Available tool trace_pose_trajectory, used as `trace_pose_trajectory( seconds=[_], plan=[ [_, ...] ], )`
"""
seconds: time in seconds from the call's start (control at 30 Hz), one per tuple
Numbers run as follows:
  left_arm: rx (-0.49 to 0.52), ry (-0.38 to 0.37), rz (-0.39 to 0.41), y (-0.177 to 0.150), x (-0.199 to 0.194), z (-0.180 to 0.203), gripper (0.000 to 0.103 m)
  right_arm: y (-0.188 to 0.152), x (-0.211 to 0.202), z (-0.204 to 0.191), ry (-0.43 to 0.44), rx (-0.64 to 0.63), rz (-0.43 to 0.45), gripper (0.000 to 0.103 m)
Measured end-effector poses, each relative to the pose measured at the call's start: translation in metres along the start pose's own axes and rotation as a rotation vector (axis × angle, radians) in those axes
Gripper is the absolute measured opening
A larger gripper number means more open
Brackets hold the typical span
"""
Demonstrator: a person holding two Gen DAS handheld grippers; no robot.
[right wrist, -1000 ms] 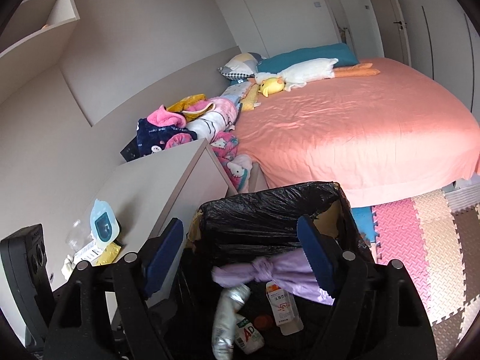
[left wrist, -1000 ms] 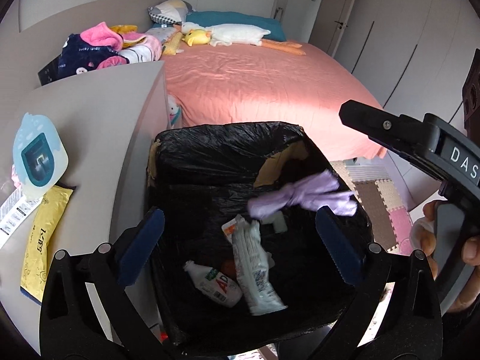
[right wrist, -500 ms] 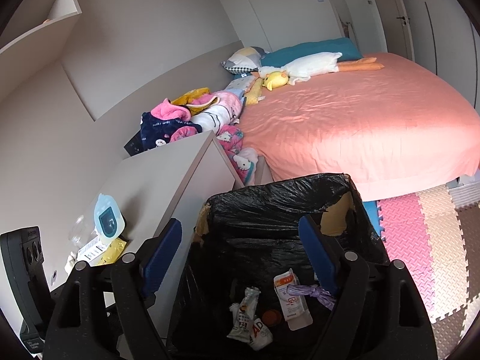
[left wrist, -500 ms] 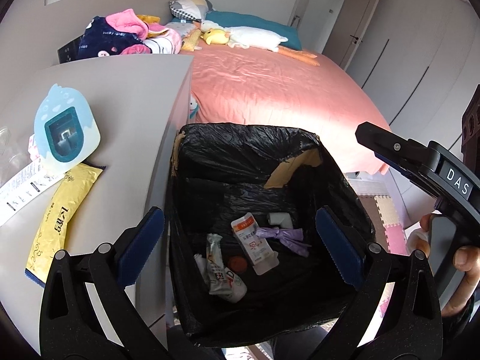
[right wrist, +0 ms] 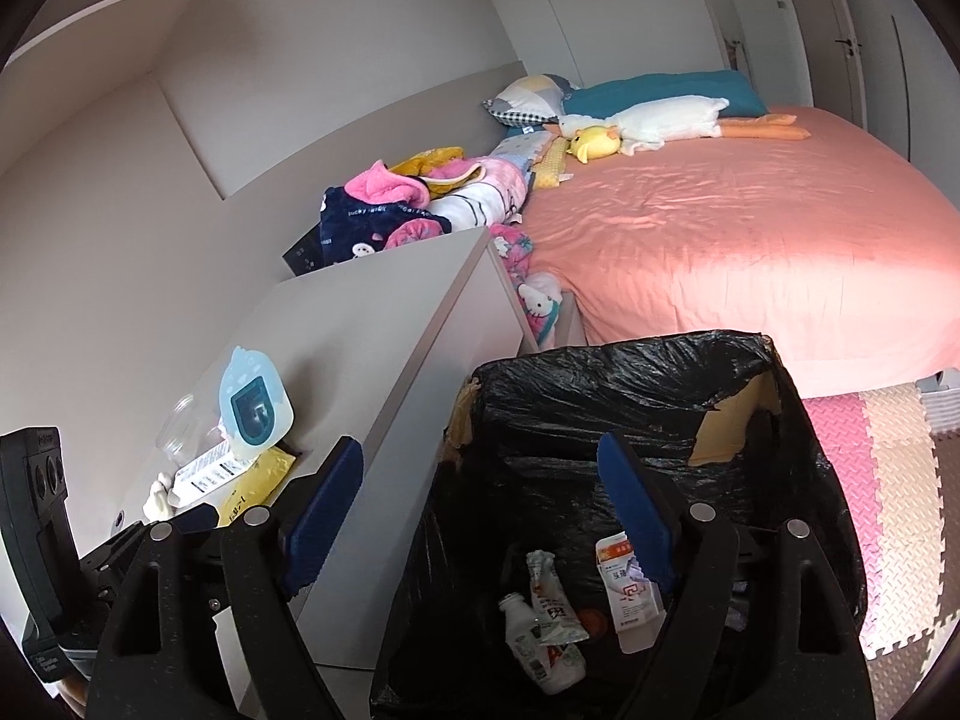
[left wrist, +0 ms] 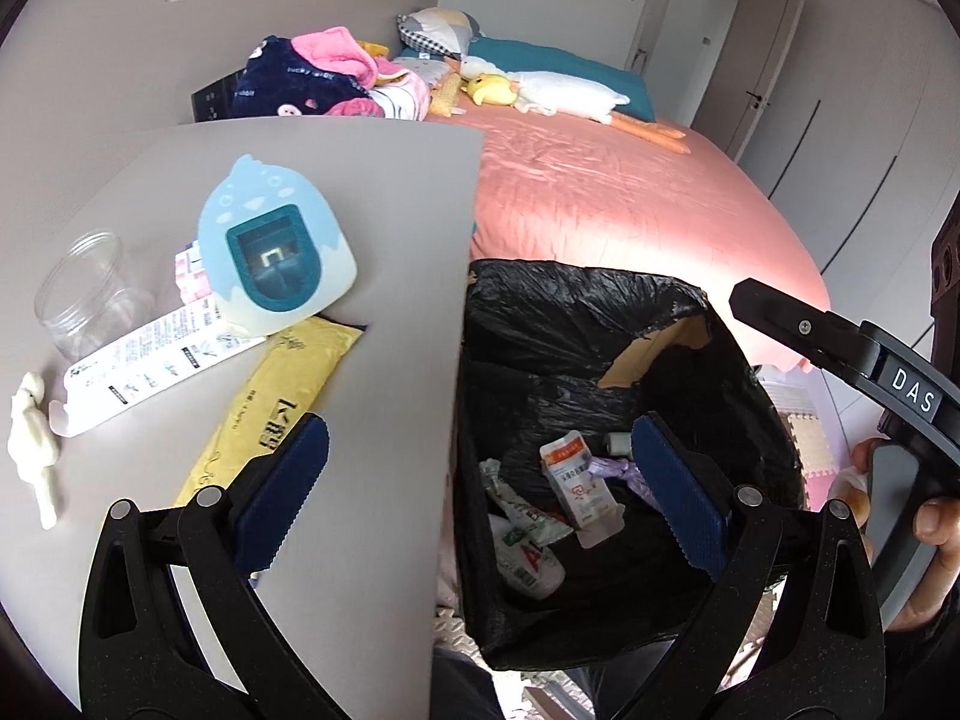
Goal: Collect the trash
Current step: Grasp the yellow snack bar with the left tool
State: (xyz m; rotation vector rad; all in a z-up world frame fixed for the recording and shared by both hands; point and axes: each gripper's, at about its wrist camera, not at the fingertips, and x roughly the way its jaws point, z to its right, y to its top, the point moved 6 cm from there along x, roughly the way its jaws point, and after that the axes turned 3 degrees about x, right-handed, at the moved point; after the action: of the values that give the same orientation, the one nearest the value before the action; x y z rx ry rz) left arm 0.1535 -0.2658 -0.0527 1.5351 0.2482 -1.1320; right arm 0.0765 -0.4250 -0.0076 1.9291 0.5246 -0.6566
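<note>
A bin lined with a black bag [left wrist: 576, 312] [right wrist: 630, 372] stands beside a grey cabinet [left wrist: 396, 228] [right wrist: 384, 348]. Inside lie a white carton [left wrist: 579, 489] [right wrist: 627, 591], a small bottle [left wrist: 528, 564] [right wrist: 543, 654], a wrapper [right wrist: 549, 594] and a purple tied bag [left wrist: 624, 471]. On the cabinet top lie a yellow packet [left wrist: 282, 402], a white leaflet [left wrist: 150, 360], a clear jar [left wrist: 84, 294] and a white crumpled piece [left wrist: 33, 444]. My left gripper [left wrist: 474, 480] is open and empty, straddling the cabinet edge and the bin. My right gripper [right wrist: 480, 498] is open and empty above the bin.
A blue bird-shaped device [left wrist: 273, 246] [right wrist: 252, 411] lies on the cabinet. A bed with a pink cover [right wrist: 750, 228] is behind the bin, with plush toys and clothes [right wrist: 408, 204] at its head. Foam floor mats [right wrist: 888, 480] lie to the right.
The purple tied bag fell from between the right gripper's fingers into the bin. The left gripper has swung left, bringing the cabinet top and its items into view.
</note>
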Motion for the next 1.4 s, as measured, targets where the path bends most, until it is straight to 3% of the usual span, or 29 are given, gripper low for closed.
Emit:
trace_pose_trajectory(
  seconds=[0.57, 0.87, 1.0, 1.23, 1.4],
  plan=[
    [-0.028, 0.185, -0.042, -0.01, 0.013, -0.075, 0.096, -0.011, 0.039, -0.046, 0.031, -0.051, -0.064, 0.084],
    [-0.01, 0.201, -0.091, -0.015, 0.031, -0.088, 0.071, -0.015, 0.057, -0.062, 0.036, -0.067, -0.09, 0.084],
    [0.004, 0.187, -0.105, -0.017, 0.035, -0.09, 0.051, -0.017, 0.065, -0.068, 0.038, -0.073, -0.103, 0.084],
    [-0.03, 0.157, -0.085, -0.016, 0.026, -0.099, 0.029, -0.022, 0.08, -0.084, 0.057, -0.093, -0.129, 0.084],
    [-0.022, 0.154, -0.077, -0.016, 0.014, -0.106, 0.027, -0.022, 0.089, -0.095, 0.069, -0.108, -0.138, 0.084]
  ],
)
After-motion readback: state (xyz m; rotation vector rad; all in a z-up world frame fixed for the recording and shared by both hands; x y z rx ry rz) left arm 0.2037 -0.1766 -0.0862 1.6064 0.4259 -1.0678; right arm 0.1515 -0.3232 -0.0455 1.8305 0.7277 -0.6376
